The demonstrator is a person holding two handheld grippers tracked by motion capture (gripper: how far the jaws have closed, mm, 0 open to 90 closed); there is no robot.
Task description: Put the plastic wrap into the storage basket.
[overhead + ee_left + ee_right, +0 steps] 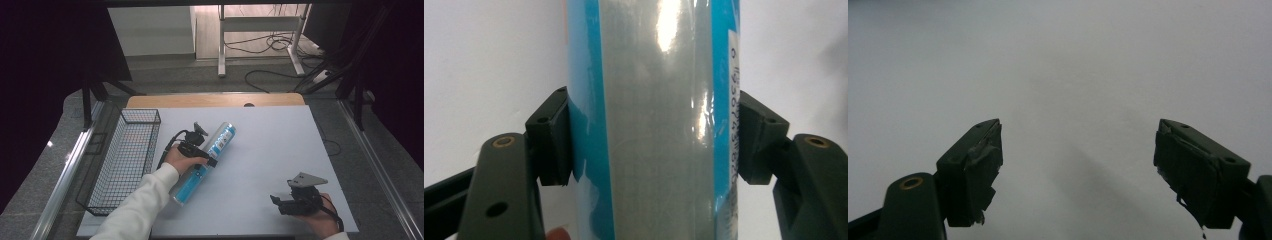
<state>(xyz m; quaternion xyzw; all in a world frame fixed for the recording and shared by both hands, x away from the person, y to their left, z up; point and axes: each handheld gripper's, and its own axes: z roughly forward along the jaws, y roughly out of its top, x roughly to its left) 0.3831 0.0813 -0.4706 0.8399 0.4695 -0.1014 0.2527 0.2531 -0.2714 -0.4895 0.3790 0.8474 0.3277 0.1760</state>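
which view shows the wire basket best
The high view: the wire basket sits whole at the table's left edge, beside the left gripper shut on the blue tube. The gripper views face the tube and bare table instead.

Dim room, soft shadows, glare on can (659, 125)

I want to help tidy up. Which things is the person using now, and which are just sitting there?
In use:
tube, blue and silver
left gripper, shut on it

Just sitting:
wire basket, left of it
right gripper, open above the table
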